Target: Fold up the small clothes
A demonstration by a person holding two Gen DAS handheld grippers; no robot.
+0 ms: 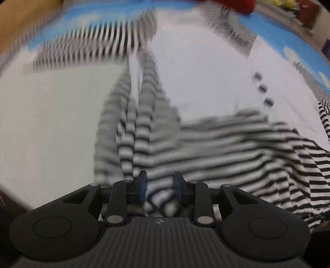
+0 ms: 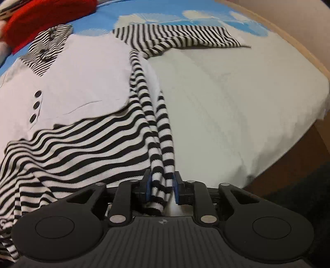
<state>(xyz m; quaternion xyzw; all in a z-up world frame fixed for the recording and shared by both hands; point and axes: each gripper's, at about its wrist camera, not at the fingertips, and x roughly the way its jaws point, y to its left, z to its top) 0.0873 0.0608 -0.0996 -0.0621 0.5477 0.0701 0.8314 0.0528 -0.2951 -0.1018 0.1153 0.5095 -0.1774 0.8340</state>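
Note:
A small top with a white front, three dark buttons and black-and-white striped sleeves, collar and hem [image 2: 82, 82] lies spread on a bed; it also shows, blurred, in the left wrist view [image 1: 206, 82]. My left gripper [image 1: 159, 185] is shut on a bunch of the striped hem [image 1: 160, 198]. My right gripper [image 2: 162, 186] is shut on a gathered fold of striped fabric [image 2: 158, 165] that stretches away to the far sleeve [image 2: 185, 37].
The bed has a pale sheet [image 2: 237, 103] and a blue cloud-print cover [image 2: 165, 16] at the far end. A red garment [image 2: 41, 20] lies at the far left. The bed's edge [image 2: 288, 154] drops off at the right, with a wooden frame beyond.

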